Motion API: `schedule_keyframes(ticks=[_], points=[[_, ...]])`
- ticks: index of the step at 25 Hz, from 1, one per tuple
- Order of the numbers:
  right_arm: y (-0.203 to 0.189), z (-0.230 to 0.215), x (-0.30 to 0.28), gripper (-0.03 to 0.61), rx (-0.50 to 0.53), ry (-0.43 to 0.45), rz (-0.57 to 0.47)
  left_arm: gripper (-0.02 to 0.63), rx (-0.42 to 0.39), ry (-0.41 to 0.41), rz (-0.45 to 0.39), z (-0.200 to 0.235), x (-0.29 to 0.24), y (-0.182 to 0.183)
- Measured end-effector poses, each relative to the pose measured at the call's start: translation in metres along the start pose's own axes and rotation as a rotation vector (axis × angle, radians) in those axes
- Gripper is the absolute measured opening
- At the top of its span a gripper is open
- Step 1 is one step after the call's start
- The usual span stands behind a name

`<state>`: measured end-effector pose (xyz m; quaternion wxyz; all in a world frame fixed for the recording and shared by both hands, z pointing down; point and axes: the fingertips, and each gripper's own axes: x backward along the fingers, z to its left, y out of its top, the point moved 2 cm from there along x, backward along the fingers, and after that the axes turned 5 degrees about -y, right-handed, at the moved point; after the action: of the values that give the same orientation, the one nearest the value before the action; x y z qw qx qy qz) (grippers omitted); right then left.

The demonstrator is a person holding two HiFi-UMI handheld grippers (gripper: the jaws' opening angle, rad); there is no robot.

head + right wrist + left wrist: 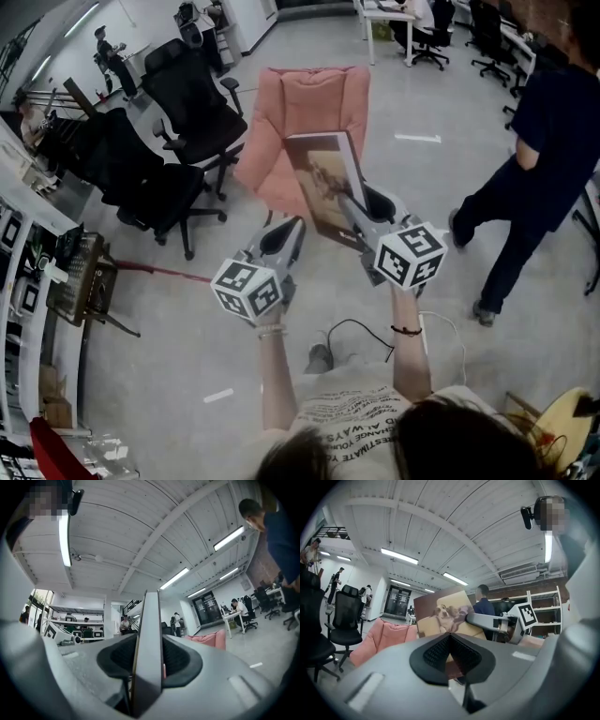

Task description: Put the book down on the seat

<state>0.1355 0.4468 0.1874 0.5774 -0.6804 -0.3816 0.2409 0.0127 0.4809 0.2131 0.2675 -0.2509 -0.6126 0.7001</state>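
The book (326, 184) has a brown cover with a dog picture and is held up in the air, tilted, over the front of the pink cushioned seat (309, 108). My right gripper (360, 204) is shut on the book's near right edge. In the right gripper view the book (148, 634) stands edge-on between the pads, with the seat (212, 638) far beyond it. My left gripper (284, 236) hangs to the book's left, shut and holding nothing. In the left gripper view the book (440, 613), the right gripper (474, 619) on it and the seat (386, 637) show past the left gripper (450, 652).
Black office chairs (183, 117) stand to the left of the seat. A person in dark clothes (534, 159) walks at the right. A cable (349, 328) lies on the floor near my feet. Desks and chairs (427, 23) fill the back.
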Motion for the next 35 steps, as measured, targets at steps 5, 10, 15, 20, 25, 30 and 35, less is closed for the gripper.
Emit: schedule_keyframes(ticks=[5,10,15,20,25,30,35], points=[[-0.014,-0.014,-0.019,0.152,-0.024,-0.02,0.015,-0.006,0.016,0.004,0.015,0.023,-0.006,-0.01],[-0.021,-0.038,-0.053,0.152,-0.032,-0.044,0.024,-0.006,0.029,-0.003,0.014,0.061,-0.027,-0.013],[-0.027,-0.053,-0.095,0.152,-0.049,-0.067,0.03,-0.006,0.043,-0.026,0.019,0.106,-0.046,-0.008],[-0.045,-0.054,-0.146,0.152,-0.092,-0.083,0.037,-0.006,0.058,-0.046,0.048,0.16,-0.053,-0.01],[-0.057,-0.053,-0.196,0.152,-0.092,-0.093,0.045,-0.006,0.059,-0.057,0.055,0.211,-0.055,-0.008],[-0.058,-0.045,-0.24,0.152,-0.082,-0.097,0.029,-0.006,0.046,-0.064,0.037,0.256,-0.052,0.006],[-0.063,-0.042,-0.266,0.152,-0.082,-0.092,0.023,-0.006,0.042,-0.063,0.018,0.283,-0.052,0.01]])
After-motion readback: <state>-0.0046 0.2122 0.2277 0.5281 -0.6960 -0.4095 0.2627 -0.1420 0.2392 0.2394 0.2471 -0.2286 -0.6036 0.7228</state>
